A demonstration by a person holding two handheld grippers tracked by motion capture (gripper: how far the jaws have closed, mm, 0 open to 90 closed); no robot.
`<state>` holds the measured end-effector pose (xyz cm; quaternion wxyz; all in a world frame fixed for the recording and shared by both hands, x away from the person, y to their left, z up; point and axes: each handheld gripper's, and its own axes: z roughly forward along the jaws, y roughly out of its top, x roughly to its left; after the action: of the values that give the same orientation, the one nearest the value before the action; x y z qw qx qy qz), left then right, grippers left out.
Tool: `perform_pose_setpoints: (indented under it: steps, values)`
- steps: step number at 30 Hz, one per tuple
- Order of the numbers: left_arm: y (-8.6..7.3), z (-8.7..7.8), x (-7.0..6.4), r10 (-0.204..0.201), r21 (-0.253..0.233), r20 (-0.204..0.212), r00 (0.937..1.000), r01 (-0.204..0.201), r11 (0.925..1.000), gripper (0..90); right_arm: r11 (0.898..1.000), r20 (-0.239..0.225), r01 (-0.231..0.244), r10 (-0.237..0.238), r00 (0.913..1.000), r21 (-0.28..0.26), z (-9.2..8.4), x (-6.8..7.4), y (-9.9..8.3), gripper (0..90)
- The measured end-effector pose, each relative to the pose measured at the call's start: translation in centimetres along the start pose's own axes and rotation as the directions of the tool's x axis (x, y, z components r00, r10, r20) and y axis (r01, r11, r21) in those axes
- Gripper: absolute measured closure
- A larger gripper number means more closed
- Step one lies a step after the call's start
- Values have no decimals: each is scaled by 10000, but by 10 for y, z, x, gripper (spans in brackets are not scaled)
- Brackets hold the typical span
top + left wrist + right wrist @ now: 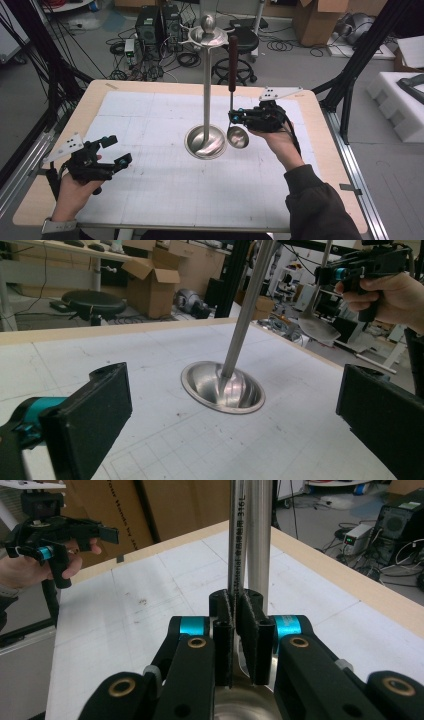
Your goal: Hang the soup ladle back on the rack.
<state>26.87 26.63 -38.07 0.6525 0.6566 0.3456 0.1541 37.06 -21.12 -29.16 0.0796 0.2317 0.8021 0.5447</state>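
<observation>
Right tool (233,118): clamped on ladle (237,136) shaft beside stand (206,141) | left tool (116,150): jaws wide, holding nothing

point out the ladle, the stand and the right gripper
ladle (237,137), high view, on its bowl
stand (205,142), high view, on its round base
right gripper (235,611), right gripper view, between its fingertips

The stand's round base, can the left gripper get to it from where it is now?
Probably yes: the left gripper is open, and bare mat lies between it and the stand's base. The right gripper holds the ladle beyond it.
</observation>
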Motion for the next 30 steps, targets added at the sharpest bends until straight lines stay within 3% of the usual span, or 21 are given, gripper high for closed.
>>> perform_pose_setpoints:
  steps: [9,15,17,20,22,24,30]
  values:
    - [0,0,0,3,8,21,10000,-3,10000,19,10000,-83,-67,67,9999,-19,17,3,4,839]
    - [0,-1,0,24,-32,22,10000,-24,10000,18,9997,243,105,-99,9997,-226,24,4,4,820]
    - [0,-1,0,17,-51,33,10000,-17,10000,19,9992,333,181,-169,9993,-356,23,4,3,729]
    - [0,-1,-1,26,-38,16,10000,-26,10000,19,9991,477,84,-64,9988,-409,20,4,1,671]
    - [0,-1,-1,38,-35,25,10000,-38,10000,19,9981,644,-65,104,9979,-606,14,1,-5,560]
    - [1,-1,-1,40,-50,1,10000,-40,10000,19,9979,690,-92,136,9975,-641,11,1,-7,531]
    - [0,-1,-1,28,-14,22,10000,-28,10000,19,9965,1067,78,12,9943,-834,-3,-1,-22,261]
